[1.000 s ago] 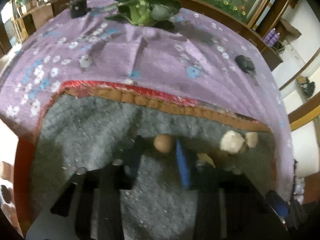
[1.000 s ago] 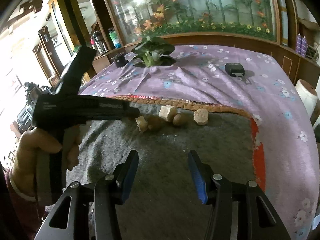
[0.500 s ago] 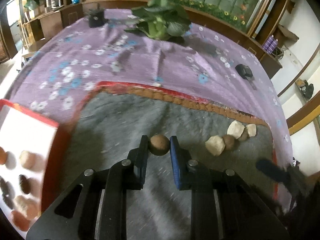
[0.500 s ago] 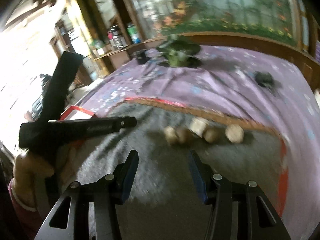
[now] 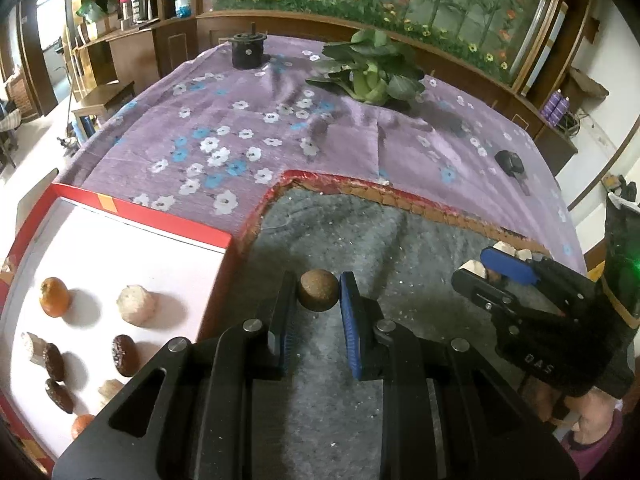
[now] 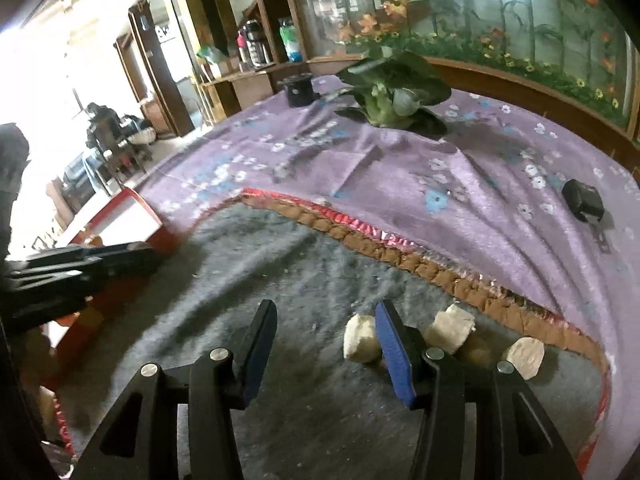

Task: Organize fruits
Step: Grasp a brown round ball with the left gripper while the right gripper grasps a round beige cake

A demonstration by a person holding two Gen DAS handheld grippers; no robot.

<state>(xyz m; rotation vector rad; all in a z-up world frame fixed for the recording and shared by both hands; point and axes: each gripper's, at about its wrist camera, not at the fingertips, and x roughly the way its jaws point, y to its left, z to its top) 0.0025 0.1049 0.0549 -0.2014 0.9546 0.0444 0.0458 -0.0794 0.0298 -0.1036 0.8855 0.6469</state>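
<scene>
My left gripper [image 5: 318, 292] is shut on a round brown fruit [image 5: 318, 290], held above the grey mat [image 5: 420, 240] just right of the red-rimmed white tray [image 5: 132, 248]. The tray holds an orange fruit [image 5: 55, 297], a pale peeled fruit [image 5: 136, 305], dark brown fruits [image 5: 125, 355] and others. My right gripper [image 6: 326, 316] stands open over the grey mat [image 6: 280, 264], nothing between its fingers. Pale peeled fruits [image 6: 360, 338] [image 6: 450, 328] [image 6: 524, 358] and a brown one lie beside and behind its right finger. In the left wrist view the right gripper [image 5: 492, 270] hovers at those fruits.
A purple flowered cloth [image 5: 224, 140] covers the table. On it lie a leafy green vegetable [image 5: 370, 76], a black cylinder [image 5: 249, 51] and a small black device [image 5: 509, 162]. Wooden cabinets and a flowered mural stand behind. The tray's red wall [image 6: 132, 216] shows at left.
My left gripper lifted the brown fruit from the row and carried it left toward the tray. My right gripper swung in close to the remaining fruits, staying open.
</scene>
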